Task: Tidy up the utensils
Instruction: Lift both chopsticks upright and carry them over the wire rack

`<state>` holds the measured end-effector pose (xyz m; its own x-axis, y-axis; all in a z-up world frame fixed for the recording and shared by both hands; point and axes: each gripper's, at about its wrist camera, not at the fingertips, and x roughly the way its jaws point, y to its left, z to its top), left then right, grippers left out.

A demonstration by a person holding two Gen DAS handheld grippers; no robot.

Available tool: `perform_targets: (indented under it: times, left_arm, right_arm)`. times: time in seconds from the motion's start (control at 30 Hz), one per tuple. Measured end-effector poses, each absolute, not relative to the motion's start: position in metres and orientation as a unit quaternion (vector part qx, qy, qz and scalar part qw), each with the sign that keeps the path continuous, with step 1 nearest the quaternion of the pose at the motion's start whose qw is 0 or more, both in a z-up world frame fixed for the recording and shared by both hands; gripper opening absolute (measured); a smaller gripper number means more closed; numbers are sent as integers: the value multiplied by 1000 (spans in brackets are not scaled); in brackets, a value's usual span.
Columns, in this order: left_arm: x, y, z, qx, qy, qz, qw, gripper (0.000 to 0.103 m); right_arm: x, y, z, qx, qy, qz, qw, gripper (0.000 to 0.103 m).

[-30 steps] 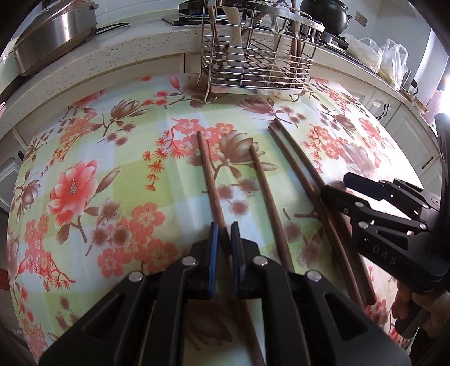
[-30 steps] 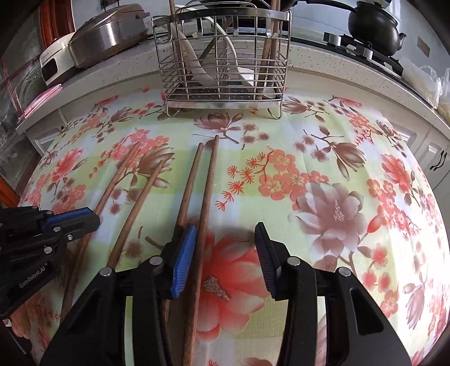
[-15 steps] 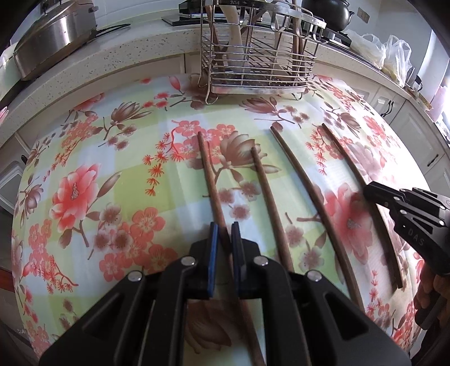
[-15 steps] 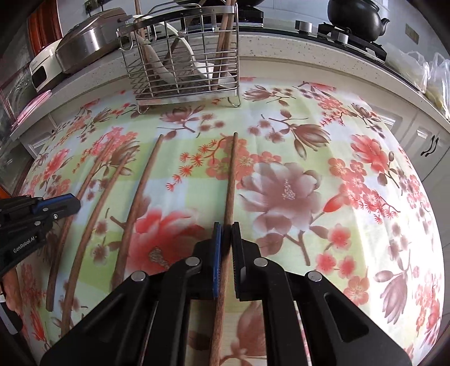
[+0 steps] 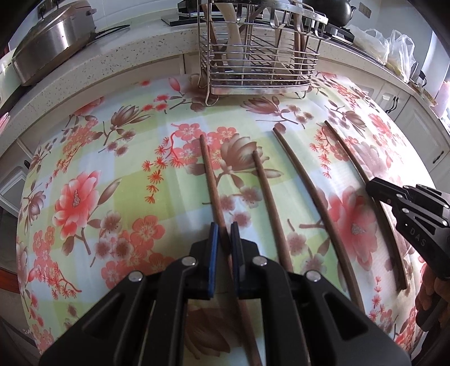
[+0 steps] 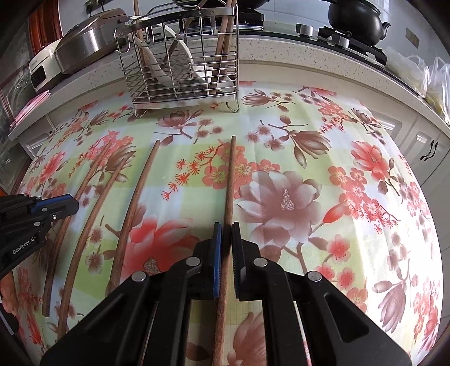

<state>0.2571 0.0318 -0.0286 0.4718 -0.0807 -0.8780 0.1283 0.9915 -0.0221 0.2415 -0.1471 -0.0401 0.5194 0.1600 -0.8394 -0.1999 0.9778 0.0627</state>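
- Left wrist view — a wire rack (image 5: 257, 56) stands at the far edge of the flowered surface (image 5: 84, 157), hard against the speckled counter (image 5: 112, 62) behind it. Through its bars show a pale spoon-like utensil on the left side and brown wooden sticks toward the right; which compartment each sits in I cannot tell.
- Right wrist view — the same rack (image 6: 180, 59) holds a white spoon leaning across it and wooden sticks upright at its right end.
- Four wooden chopsticks lie on the surface, fanned out and apart from one another, tips toward the rack.
- The left gripper (image 5: 225, 233) is clamped on the leftmost chopstick (image 5: 209, 174), well back from its tip.
- The right gripper (image 6: 226, 233) has just closed and now pinches the rightmost chopstick (image 6: 230, 180), which runs straight ahead between its pads.
- Between those two lie the second chopstick (image 5: 267, 197) and the third chopstick (image 5: 312, 191), touched by neither gripper.
- Open room: bare cloth spreads wide to the left of the left gripper and wide to the right of the right gripper; a clear strip separates the chopstick tips from the rack's feet.
- Edges: a steel cooker (image 5: 53, 36) sits on the counter at far left, a black kettle (image 6: 357, 19) and plastic bags (image 5: 393, 48) at far right.
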Motion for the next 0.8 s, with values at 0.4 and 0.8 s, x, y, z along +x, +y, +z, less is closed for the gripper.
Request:
perform_targets:
  times: [0.4, 0.8]
  left_arm:
    - [241, 24, 12, 26, 471, -64, 879, 8]
    - [220, 19, 53, 29, 434, -62, 898, 7]
  right_arm:
    - [220, -160, 1, -21, 436, 98, 894, 7]
    - [194, -168, 40, -11, 397, 103, 912, 7]
